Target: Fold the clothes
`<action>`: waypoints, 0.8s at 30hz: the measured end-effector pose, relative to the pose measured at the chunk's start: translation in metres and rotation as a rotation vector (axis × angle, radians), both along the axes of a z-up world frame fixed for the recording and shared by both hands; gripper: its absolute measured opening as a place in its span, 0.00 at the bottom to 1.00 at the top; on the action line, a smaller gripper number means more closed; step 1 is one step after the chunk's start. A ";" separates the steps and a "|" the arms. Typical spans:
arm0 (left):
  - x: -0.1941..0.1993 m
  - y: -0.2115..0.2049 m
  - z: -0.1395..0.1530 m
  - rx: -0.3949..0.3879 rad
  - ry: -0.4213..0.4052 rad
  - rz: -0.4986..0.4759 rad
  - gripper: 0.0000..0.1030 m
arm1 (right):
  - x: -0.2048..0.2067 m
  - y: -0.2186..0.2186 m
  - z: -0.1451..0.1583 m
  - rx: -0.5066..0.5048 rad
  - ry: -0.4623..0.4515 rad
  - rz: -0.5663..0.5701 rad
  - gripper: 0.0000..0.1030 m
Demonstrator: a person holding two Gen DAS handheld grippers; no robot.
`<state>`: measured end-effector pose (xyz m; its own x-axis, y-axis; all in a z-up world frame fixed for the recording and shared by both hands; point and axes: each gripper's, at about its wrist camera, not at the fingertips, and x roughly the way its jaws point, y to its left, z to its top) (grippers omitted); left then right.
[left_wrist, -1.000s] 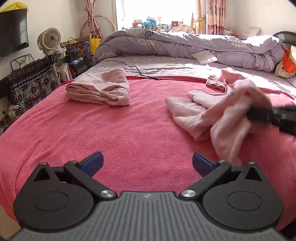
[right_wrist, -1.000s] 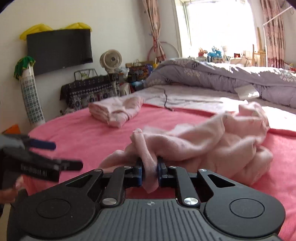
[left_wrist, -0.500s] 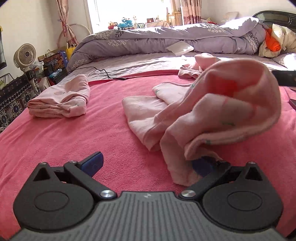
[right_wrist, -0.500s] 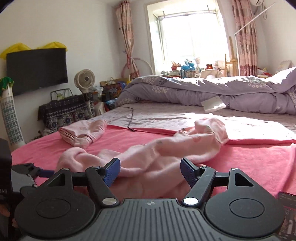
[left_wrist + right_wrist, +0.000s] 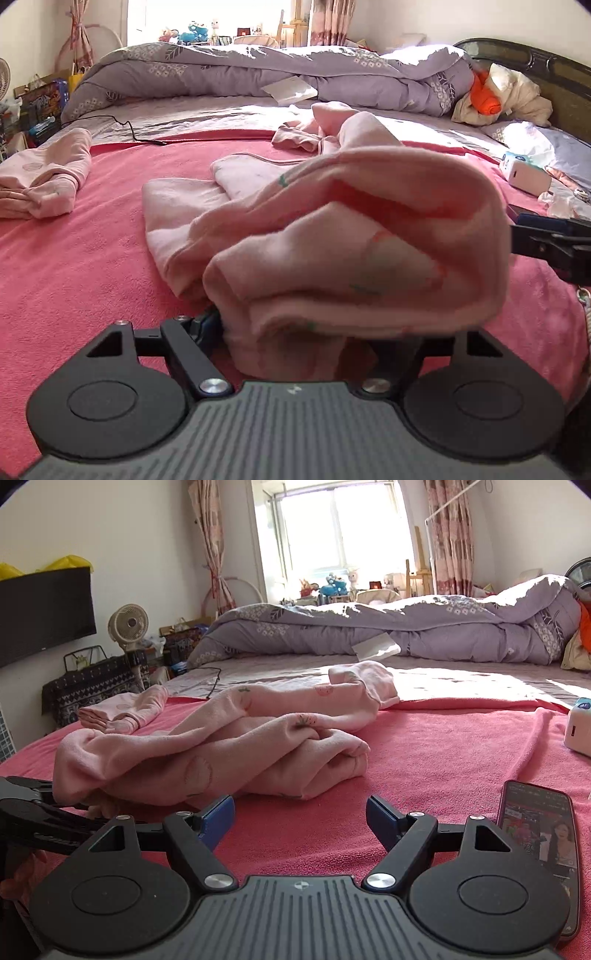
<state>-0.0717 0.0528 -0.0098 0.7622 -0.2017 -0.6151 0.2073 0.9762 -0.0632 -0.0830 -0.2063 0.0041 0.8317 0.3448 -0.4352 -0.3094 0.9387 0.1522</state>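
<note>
Nearest in the left wrist view, left gripper [image 5: 291, 332] with a thick bunch of the pink garment [image 5: 332, 236] between its fingers, jaws drawn in on the cloth, the right finger hidden under the fold so the grip itself only partly seen; garment heaped and lifted at this end, the rest trailing away across the red blanket [image 5: 74, 280] toward the middle of the bed.

Nearest in the right wrist view, right gripper [image 5: 300, 821] with jaws wide apart and nothing between the blue pads [image 5: 218, 819]; bare red blanket [image 5: 443, 738] between the fingers and just ahead, open room there up to the near edge of the pink garment [image 5: 207, 760]; left gripper [image 5: 37, 819] low at the left edge of that view, touching the garment's left end.

One phone [image 5: 539, 849] lying flat just right of the right gripper, screen lit; one white box [image 5: 580, 731] farther right at the frame edge.

Two pink cloth items in all: the crumpled garment mid-blanket, and one folded pink garment [image 5: 40, 177] well apart at the left side of the blanket.

Beyond the blanket's far edge, pale sheet with one black cable [image 5: 125, 127]; then one rolled lilac duvet [image 5: 258, 74] across the bed; one fan [image 5: 129, 622] by the left wall.
</note>
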 end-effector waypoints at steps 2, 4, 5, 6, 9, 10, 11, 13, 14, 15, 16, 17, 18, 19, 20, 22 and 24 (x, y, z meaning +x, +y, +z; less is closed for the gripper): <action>0.006 0.001 0.008 -0.041 -0.004 0.004 0.28 | -0.001 -0.001 -0.001 0.000 -0.002 -0.011 0.76; 0.009 0.019 0.027 -0.200 -0.028 0.005 0.22 | -0.002 -0.003 0.001 -0.009 -0.008 -0.025 0.76; 0.010 0.031 0.039 -0.300 -0.055 0.004 0.21 | -0.001 -0.003 0.002 -0.018 -0.014 -0.029 0.76; 0.013 0.044 0.052 -0.396 -0.093 -0.001 0.20 | 0.001 -0.002 0.003 -0.032 -0.020 -0.034 0.76; 0.021 0.068 0.092 -0.480 -0.188 0.003 0.20 | 0.009 0.006 0.006 -0.101 -0.048 -0.045 0.76; 0.023 0.073 0.104 -0.462 -0.226 0.011 0.20 | 0.013 0.012 0.007 -0.129 -0.058 -0.039 0.76; 0.024 0.075 0.112 -0.443 -0.249 0.021 0.20 | 0.018 0.018 0.007 -0.157 -0.068 -0.030 0.76; 0.027 0.076 0.118 -0.419 -0.261 0.031 0.20 | 0.034 0.034 0.005 -0.187 -0.064 0.004 0.76; 0.029 0.077 0.119 -0.412 -0.261 0.036 0.20 | 0.042 0.042 0.004 -0.195 -0.058 0.024 0.76; 0.030 0.079 0.118 -0.417 -0.254 0.036 0.20 | 0.051 0.050 0.002 -0.196 -0.048 0.052 0.76; 0.030 0.080 0.115 -0.429 -0.244 0.037 0.20 | 0.059 0.058 -0.001 -0.184 -0.031 0.090 0.76; 0.030 0.082 0.114 -0.441 -0.239 0.038 0.20 | 0.067 0.067 -0.004 -0.177 -0.014 0.122 0.75; 0.030 0.085 0.112 -0.453 -0.233 0.039 0.20 | 0.073 0.078 -0.007 -0.175 0.003 0.143 0.70; 0.030 0.088 0.112 -0.465 -0.229 0.042 0.20 | 0.078 0.086 -0.008 -0.171 0.018 0.147 0.36; 0.027 0.093 0.112 -0.475 -0.229 0.043 0.20 | 0.081 0.090 -0.007 -0.163 0.030 0.125 0.09; 0.023 0.102 0.112 -0.495 -0.228 0.047 0.20 | 0.073 0.085 0.005 -0.098 -0.013 0.070 0.09; 0.013 0.112 0.116 -0.507 -0.239 0.031 0.20 | 0.053 0.071 0.024 -0.044 -0.096 0.029 0.08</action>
<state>-0.0585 0.1644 0.1059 0.8788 -0.4027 -0.2561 0.2456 0.8417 -0.4809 -0.0304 -0.1353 0.0284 0.8600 0.3520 -0.3694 -0.3480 0.9341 0.0798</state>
